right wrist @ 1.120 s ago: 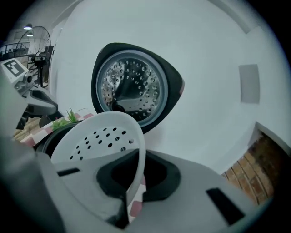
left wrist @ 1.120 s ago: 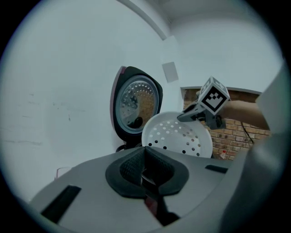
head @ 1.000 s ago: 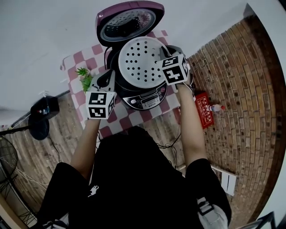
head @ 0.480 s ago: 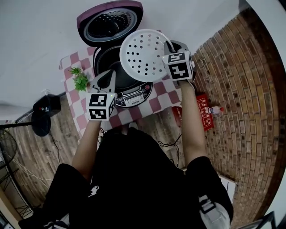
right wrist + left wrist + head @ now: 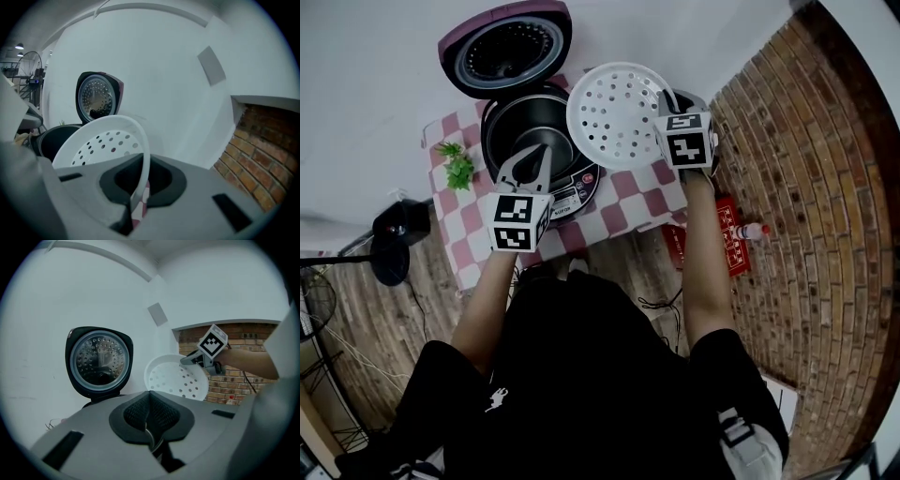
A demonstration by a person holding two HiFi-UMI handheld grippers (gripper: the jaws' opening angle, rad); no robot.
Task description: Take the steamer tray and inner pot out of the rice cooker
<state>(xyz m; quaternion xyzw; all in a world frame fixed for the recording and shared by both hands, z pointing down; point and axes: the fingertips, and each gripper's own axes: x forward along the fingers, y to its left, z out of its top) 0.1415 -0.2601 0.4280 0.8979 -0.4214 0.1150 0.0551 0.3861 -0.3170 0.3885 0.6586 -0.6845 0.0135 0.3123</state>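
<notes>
Clamping steamer tray (image 5: 614,112) rim aloft, right gripper (image 5: 667,105); left gripper (image 5: 530,157) pinched on inner pot (image 5: 517,127) rim.

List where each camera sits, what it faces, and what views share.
Head view: on the head, facing down at the rice cooker; arms, left gripper, right gripper show.
Left gripper view: rides it, faces the lid past shut jaws.
Right gripper view: rides it, faces the wall, jaws clamping the steamer tray.
All show that tray.

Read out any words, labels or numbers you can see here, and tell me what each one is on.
Rice cooker control panel: print too small to read.
Red box on the floor: print blurred, unreadable.
No other text shows.
</notes>
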